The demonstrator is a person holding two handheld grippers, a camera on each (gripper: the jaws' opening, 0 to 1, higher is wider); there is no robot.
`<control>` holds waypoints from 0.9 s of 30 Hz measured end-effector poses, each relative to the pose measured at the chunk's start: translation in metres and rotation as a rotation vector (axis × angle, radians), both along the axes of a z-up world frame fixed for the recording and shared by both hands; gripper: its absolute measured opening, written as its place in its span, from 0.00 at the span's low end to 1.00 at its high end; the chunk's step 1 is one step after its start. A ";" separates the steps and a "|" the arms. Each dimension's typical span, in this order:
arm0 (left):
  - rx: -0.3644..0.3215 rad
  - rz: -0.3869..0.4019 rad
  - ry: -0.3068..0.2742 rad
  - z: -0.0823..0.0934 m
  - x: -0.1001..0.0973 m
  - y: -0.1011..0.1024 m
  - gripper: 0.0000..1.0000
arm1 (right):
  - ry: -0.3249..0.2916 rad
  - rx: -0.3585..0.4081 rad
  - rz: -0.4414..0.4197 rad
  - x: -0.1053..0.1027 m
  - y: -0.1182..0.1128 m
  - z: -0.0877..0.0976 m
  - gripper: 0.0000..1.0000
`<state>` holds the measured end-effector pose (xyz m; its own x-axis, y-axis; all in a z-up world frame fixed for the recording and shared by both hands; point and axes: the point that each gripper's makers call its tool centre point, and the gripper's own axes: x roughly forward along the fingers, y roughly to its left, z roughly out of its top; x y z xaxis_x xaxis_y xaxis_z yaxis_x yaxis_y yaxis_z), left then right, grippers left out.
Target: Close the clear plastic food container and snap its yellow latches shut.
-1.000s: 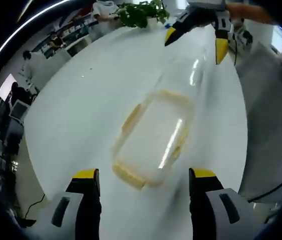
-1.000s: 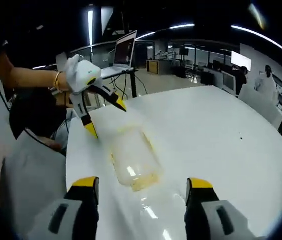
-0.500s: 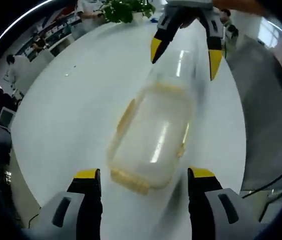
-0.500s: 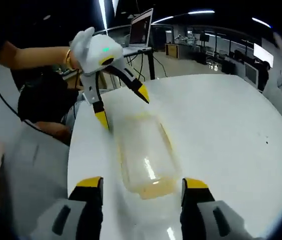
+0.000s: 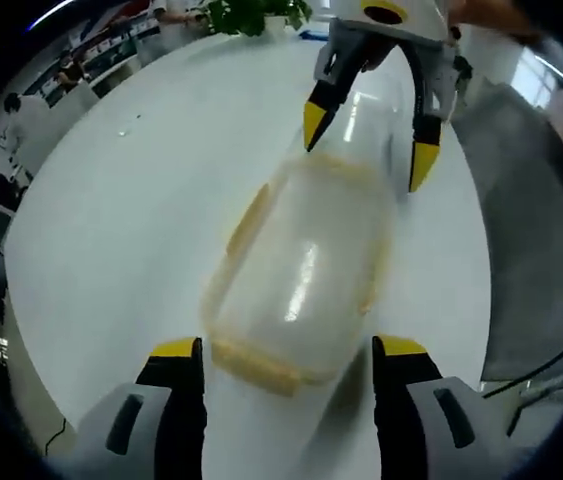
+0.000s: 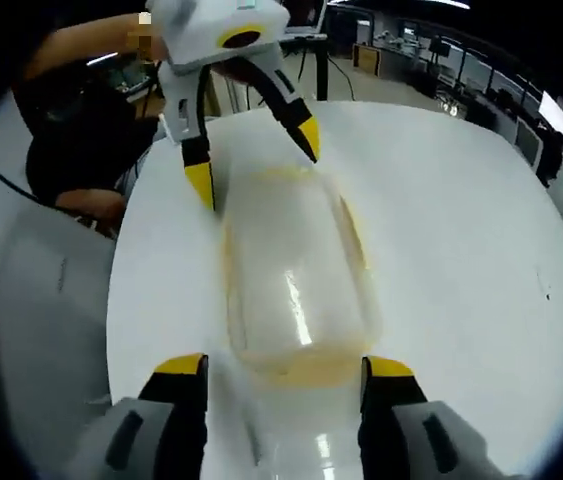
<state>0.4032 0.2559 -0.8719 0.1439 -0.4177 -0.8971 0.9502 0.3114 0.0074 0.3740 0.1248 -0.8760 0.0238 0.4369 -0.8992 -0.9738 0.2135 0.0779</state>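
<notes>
Table [image 5: 141,190] first: big white round top, container [image 5: 296,270] lying flat on it toward the edge nearest the person. Container is a clear rectangular plastic box with rounded corners, lid looks seated on top, glare streak down the middle. Long axis runs straight between the two grippers, one short end toward each; in the right gripper view the container [image 6: 296,275] runs up the frame from its own jaws to the other gripper. Yellow latches [image 5: 249,218] visible along the long sides and on the short ends; blur is too heavy to say if any are snapped down. Left gripper [image 5: 288,352] is low and level at the near short end, jaws spread wide, wider than the container's width, yellow tips either side of that end, holding nothing; contact can't be confirmed. In the right gripper view the left gripper [image 6: 254,160] comes in from the top, pitched down, tips splayed across the far short end. Right gripper [image 6: 286,368] mirrors it at the opposite short end: jaws wide apart, straddling the end, nothing clamped. From the left gripper view the right gripper [image 5: 366,145] angles down over the far end, tips just at the container's corners.
</notes>
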 end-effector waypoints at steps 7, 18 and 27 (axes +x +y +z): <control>0.042 -0.026 0.019 -0.011 -0.003 0.003 0.67 | -0.024 -0.065 0.027 0.007 0.002 -0.010 0.59; 0.077 -0.045 0.017 -0.015 -0.004 0.004 0.62 | -0.027 -0.122 0.123 0.011 -0.007 -0.013 0.50; 0.072 -0.054 0.022 -0.015 -0.004 0.005 0.60 | -0.051 -0.151 0.185 0.018 -0.010 -0.014 0.38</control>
<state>0.3988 0.2611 -0.8870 0.1027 -0.3583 -0.9279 0.9659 0.2589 0.0070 0.3920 0.1145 -0.8899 0.0032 0.2984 -0.9544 -0.9993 0.0368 0.0081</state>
